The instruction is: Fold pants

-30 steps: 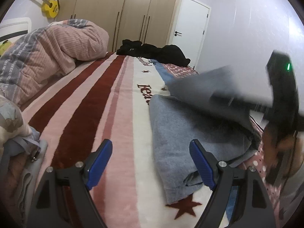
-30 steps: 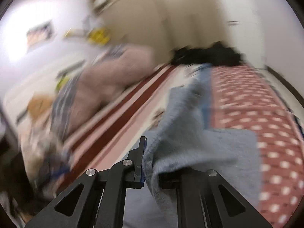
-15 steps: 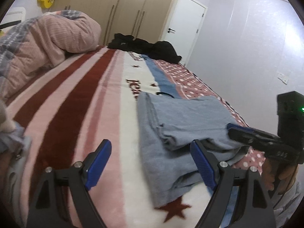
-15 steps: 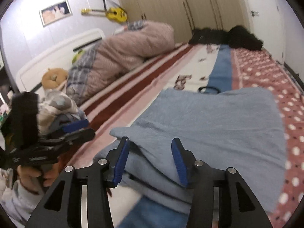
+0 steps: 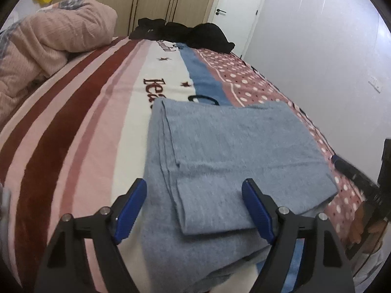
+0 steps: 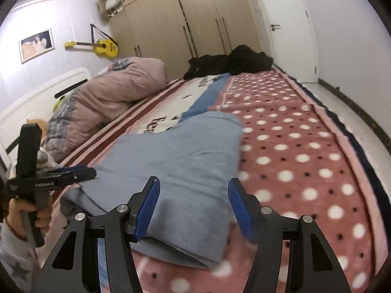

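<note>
The grey-blue pants [image 5: 227, 156] lie folded in several layers on the striped and dotted bed blanket [image 5: 80, 127]; they also show in the right wrist view [image 6: 180, 161]. My left gripper [image 5: 195, 210] is open and empty, its blue pads just above the near edge of the fold. My right gripper [image 6: 194, 210] is open and empty, at the pants' near right end. The right gripper shows at the right edge of the left wrist view [image 5: 354, 173]. The left gripper shows at the left of the right wrist view [image 6: 73, 172].
A pink quilt [image 5: 48, 46] is heaped at the left of the bed. Black clothes [image 5: 185, 34] lie at the far end, before wardrobes and a white door [image 5: 237, 12]. The bed's right edge drops to the floor [image 6: 342, 107].
My right gripper laid the lifted pants half over, let go and opened. Both grippers now hover at the near edge of the folded stack. The left gripper moved right over the pants.
</note>
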`<state>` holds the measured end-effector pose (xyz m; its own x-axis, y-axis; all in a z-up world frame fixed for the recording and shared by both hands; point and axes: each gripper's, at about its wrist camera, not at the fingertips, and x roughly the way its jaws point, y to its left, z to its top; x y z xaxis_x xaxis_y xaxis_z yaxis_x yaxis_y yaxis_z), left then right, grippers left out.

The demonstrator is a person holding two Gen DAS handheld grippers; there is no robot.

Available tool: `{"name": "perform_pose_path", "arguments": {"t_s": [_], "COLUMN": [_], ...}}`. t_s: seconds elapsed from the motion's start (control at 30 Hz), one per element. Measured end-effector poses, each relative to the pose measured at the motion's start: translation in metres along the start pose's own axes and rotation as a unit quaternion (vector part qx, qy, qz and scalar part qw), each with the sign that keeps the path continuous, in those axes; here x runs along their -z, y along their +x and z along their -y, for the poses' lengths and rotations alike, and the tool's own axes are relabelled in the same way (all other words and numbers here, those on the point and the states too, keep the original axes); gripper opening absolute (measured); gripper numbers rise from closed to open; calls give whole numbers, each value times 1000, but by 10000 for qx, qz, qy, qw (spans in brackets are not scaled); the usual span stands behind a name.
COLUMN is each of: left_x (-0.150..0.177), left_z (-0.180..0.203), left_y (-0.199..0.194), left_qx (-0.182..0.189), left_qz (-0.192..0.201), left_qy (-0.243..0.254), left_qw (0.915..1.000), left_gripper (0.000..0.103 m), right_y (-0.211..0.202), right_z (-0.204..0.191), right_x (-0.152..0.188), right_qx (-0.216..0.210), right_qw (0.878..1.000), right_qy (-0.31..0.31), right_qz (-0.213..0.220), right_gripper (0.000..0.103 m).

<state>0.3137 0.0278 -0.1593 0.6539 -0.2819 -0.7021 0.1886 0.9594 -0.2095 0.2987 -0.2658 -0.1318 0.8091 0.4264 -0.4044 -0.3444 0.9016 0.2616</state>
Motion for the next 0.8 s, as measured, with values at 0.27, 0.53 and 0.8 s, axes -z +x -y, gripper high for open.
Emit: {"name": "perform_pose_path", "arguments": {"t_s": [0.27,0.53,0.8], "left_x": [26,0,-12], "left_z": [-2,-17,-45], "left_y": [0,-29,34], "left_qx": [-580,-36,575], "left_qz": [-358,58,-778], "left_qy": [285,-107,-1074], "left_qw": [9973,9999,9895], "left_gripper": [70,84,84], "right_y": [12,24,48], "right_z": [24,32,24], "right_x": [6,10,18], "right_qx": [-163,-445,-635], "right_qw": [9976,9932,9882], "right_qy": [606,913,970], "right_qz": [-278,-565,-999], "right_gripper": [55,55,59]}}
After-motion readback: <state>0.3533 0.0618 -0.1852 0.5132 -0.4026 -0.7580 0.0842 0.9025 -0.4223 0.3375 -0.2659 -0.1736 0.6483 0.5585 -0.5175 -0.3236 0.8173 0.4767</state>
